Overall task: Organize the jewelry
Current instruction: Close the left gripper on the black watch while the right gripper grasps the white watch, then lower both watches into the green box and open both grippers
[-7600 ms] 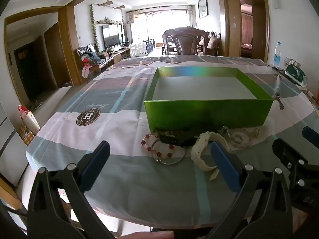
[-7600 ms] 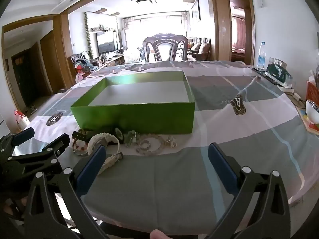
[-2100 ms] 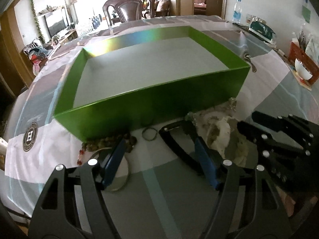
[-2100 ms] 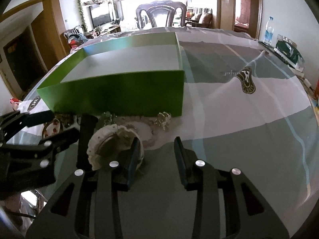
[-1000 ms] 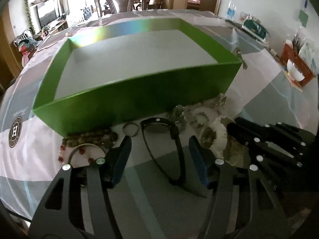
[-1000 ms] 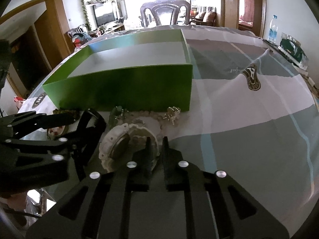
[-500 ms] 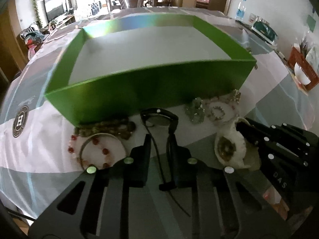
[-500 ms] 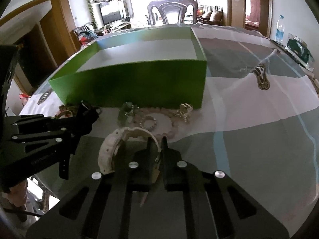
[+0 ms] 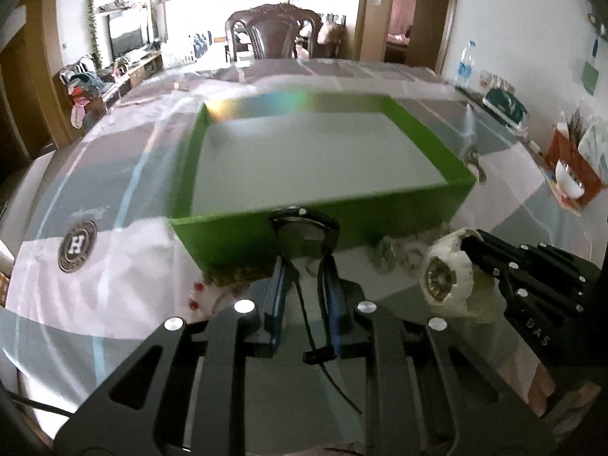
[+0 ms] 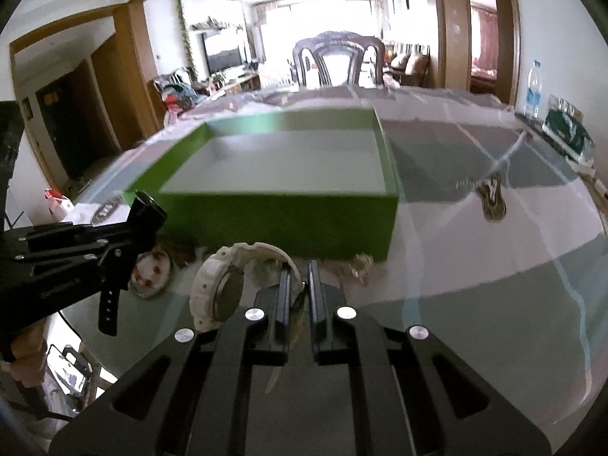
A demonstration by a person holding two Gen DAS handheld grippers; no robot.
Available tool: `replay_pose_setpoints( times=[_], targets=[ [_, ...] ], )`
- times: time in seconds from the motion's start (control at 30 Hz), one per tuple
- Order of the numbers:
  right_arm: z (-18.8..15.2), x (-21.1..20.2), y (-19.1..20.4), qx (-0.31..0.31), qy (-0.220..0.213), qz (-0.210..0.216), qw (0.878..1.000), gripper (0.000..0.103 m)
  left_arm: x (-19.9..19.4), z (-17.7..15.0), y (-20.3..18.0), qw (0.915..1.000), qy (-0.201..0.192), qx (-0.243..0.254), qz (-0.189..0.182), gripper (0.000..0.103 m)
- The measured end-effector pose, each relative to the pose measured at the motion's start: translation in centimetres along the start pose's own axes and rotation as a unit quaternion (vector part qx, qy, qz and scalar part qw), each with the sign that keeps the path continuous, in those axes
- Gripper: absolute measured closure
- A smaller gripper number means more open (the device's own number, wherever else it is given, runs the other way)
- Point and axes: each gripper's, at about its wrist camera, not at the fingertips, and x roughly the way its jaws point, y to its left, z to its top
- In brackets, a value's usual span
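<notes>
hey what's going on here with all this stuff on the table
A person is sorting jewelry with two handheld grippers. The left gripper is shut on a black watch, the right gripper on a white watch, both lifted in front of the open green box. Nothing is in the box yet; beaded bracelets lie on the tablecloth.

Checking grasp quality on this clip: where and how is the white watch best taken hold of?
By its strap, from the near side, as the right hand-held gripper does: the white watch has a bulky round case, while the thin strap arching behind it fits between closed fingers. The case hangs to the left, face sideways.
</notes>
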Motion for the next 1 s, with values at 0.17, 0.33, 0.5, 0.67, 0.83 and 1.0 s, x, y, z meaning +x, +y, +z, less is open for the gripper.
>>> replay_pose_setpoints(
  times=[0.17,0.33,0.5,0.67,0.83,1.0],
  targets=[
    [3.6,-1.6,0.6,-0.008,-0.067,-0.002,0.998,0.094,-2.1,2.9,1.3,0.9980,-0.061,-0.014,0.011,0.082],
    [7.3,1.0,1.5,-0.018,-0.094,-0.023,0.995,0.094,-1.4,6.6,2.4,0.9946,-0.097,-0.027,0.025,0.081],
    [9.0,6.5,1.2,-0.002,-0.044,-0.041,0.998,0.094,2.7,8.7,3.6,0.9963,-0.068,-0.038,0.036,0.081],
    [8.7,9.2,1.1,0.003,-0.011,-0.042,0.999,0.087,5.9,8.9,4.1,0.9979,-0.038,-0.039,0.034,0.073],
    [8.1,7.3,0.9,0.002,-0.027,-0.043,0.999,0.063,5.9,8.3,4.4,0.9980,-0.040,-0.042,0.028,0.060],
    [6.4,3.4,0.0,0.006,-0.046,-0.035,0.998,0.053,3.5,6.1,4.9,0.9973,-0.043,-0.053,0.029,0.054]
  ],
)
